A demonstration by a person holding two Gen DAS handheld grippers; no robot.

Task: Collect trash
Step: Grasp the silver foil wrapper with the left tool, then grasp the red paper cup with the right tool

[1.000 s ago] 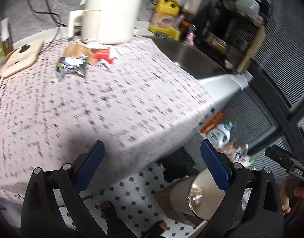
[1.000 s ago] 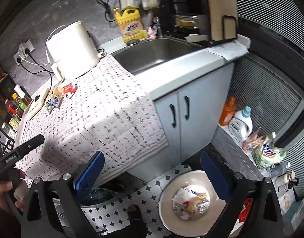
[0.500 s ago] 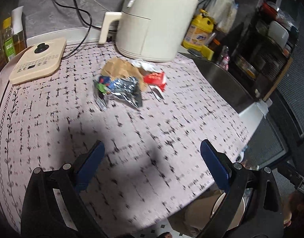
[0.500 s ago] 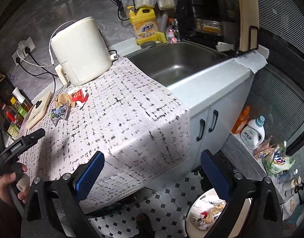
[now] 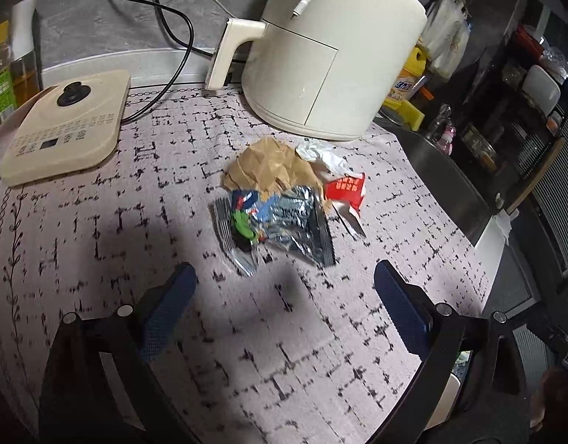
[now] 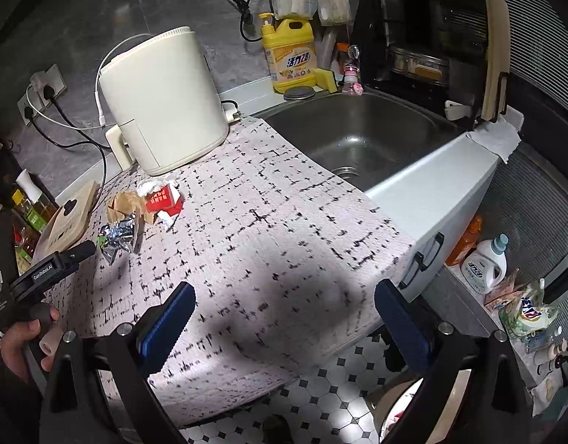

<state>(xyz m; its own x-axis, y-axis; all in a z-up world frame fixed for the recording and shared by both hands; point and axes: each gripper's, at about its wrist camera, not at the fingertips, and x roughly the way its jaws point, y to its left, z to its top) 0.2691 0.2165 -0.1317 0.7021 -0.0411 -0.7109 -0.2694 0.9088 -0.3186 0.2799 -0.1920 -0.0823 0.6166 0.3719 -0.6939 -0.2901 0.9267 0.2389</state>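
Trash pile (image 5: 280, 207) just ahead of spread left tool (image 5: 284, 296), untouched

A home kitchen — a steel sink (image 6: 361, 137) is sunk into the worktop (image 6: 424, 188) beside a yellow dish-soap bottle (image 6: 290, 57) and a sponge (image 6: 325, 78). A cream air fryer (image 6: 161, 101) stands plugged into wall sockets (image 6: 43, 88), an induction hob (image 5: 63, 125) lies nearby, and oil bottles (image 5: 4, 70), cabinet doors (image 6: 424, 259) and tiled floor (image 6: 332, 399) complete it.
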